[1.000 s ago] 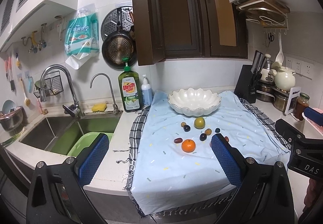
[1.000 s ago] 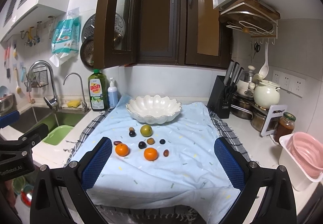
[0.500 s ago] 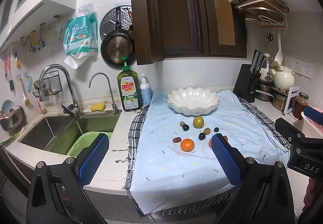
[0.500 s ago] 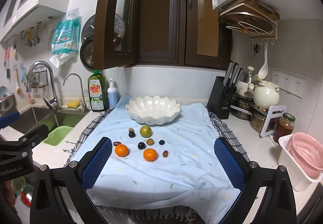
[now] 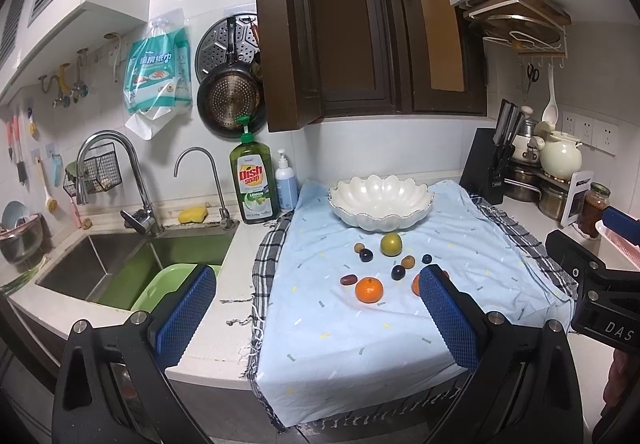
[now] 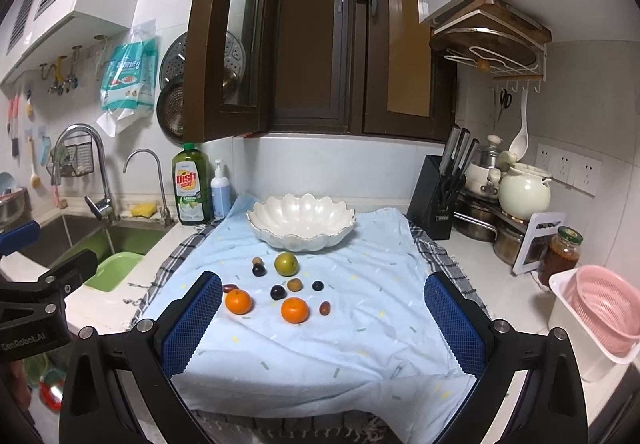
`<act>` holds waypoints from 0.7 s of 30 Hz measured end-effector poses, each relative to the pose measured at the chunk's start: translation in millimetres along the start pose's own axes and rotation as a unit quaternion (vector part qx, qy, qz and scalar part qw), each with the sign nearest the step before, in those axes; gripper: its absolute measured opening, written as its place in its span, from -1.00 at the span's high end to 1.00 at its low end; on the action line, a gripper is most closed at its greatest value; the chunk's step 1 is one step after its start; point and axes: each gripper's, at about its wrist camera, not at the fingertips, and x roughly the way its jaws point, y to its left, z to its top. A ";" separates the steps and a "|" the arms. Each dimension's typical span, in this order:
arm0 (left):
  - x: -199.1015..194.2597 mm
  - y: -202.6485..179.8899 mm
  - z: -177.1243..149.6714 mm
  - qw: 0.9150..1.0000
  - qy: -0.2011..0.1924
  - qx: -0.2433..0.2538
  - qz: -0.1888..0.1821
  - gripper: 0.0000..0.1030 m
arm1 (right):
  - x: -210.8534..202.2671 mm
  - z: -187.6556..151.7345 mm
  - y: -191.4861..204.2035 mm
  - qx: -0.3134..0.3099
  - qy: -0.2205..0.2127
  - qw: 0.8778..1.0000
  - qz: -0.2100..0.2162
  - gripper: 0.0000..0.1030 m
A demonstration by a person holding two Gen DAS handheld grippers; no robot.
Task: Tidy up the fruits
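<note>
Pale blue cloth [image 6: 320, 324] covering counter, keeping fruits from rolling: mandarins [image 6: 295, 310], green citrus [image 6: 286, 264], small dark fruits lying before empty scalloped bowl [image 6: 301, 220]; left hand-held gripper [image 5: 316, 318] and right hand-held gripper [image 6: 322, 326] hovering spread, holding nothing

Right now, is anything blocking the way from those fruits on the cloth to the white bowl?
Nothing visible does. The bowl sits empty just behind the fruits; the green fruit lies nearest it, and only bare blue cloth lies between.
</note>
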 end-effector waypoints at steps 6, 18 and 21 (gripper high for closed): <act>0.4 -0.8 -0.3 1.000 0.000 0.000 -0.001 -1.00 | 1.4 -0.4 0.4 0.002 0.002 1.000 -0.001 -0.99; 24.0 6.2 -9.1 1.000 0.018 0.007 -0.004 -1.00 | 25.8 -12.2 11.2 0.016 0.028 0.999 0.008 -0.99; 32.0 7.8 -14.9 0.999 0.028 0.011 -0.011 -1.00 | 34.3 -18.2 17.5 0.011 0.036 0.999 0.008 -0.99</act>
